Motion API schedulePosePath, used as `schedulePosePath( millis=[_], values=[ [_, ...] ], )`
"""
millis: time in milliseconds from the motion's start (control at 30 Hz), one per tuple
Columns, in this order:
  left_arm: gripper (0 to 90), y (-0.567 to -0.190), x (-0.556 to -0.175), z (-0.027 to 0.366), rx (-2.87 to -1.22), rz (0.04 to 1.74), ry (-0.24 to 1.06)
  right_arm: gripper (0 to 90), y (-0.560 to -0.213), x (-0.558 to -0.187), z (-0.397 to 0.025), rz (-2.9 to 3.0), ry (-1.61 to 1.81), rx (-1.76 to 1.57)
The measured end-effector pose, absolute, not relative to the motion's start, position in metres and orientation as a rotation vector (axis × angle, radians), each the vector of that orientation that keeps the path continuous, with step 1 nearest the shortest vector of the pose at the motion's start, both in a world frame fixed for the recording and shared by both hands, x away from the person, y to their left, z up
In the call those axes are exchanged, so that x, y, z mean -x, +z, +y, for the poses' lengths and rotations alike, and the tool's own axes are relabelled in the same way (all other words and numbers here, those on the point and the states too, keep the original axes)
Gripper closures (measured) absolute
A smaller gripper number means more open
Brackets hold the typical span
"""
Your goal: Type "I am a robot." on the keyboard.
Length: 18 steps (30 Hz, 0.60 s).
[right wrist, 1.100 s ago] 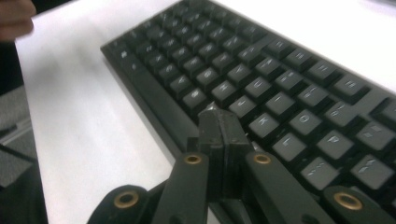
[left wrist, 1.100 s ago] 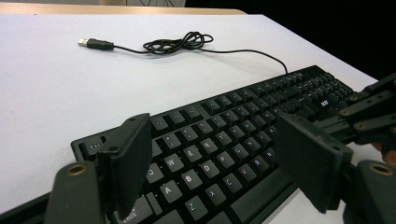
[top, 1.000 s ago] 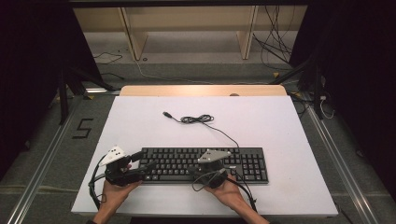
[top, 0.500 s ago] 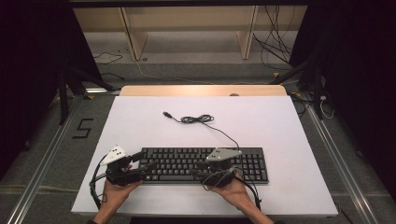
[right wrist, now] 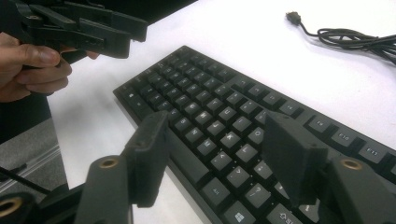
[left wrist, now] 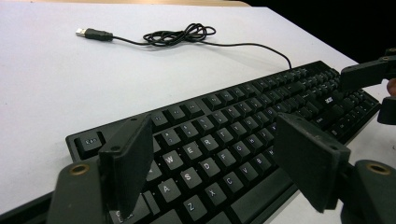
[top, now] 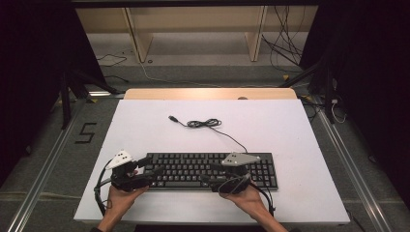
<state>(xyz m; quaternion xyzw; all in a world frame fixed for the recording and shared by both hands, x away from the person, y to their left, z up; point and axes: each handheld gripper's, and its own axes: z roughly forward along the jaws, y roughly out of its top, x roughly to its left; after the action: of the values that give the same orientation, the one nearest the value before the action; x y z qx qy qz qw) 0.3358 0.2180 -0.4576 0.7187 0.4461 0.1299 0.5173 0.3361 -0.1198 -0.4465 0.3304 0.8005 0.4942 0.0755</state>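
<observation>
keyboard: black, flat on the white worktop, near its front edge
cable: coiled behind the keyboard, usb plug lying free
left tool: jaws apart, over the keyboard's left end
right tool: jaws apart, above the middle keys

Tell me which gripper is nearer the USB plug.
Left. The left gripper sits below the USB plug, at the keyboard's left end; the right gripper is farther right, over its middle.
</observation>
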Motion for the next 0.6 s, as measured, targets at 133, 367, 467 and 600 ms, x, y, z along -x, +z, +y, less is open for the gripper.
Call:
schedulePosePath(
  millis=[133, 367, 467, 600],
  values=[
    [28.8, -0.458, -0.338, 0.219, -1.717, 1.086, 0.296, 39.2, -0.446, -0.335, -0.121, 2.397, 1.484, -0.996],
    [28.9, -0.457, -0.341, 0.216, -1.732, 1.096, 0.291, 36.2, -0.446, -0.333, -0.124, 2.384, 1.491, -0.994],
    [28.9, -0.456, -0.343, 0.213, -1.743, 1.095, 0.294, 34.6, -0.445, -0.332, -0.125, 2.380, 1.492, -1.000],
    [32.3, -0.456, -0.346, 0.210, -1.763, 1.103, 0.296, 33.2, -0.445, -0.331, -0.126, 2.376, 1.491, -1.008]
  ],
)
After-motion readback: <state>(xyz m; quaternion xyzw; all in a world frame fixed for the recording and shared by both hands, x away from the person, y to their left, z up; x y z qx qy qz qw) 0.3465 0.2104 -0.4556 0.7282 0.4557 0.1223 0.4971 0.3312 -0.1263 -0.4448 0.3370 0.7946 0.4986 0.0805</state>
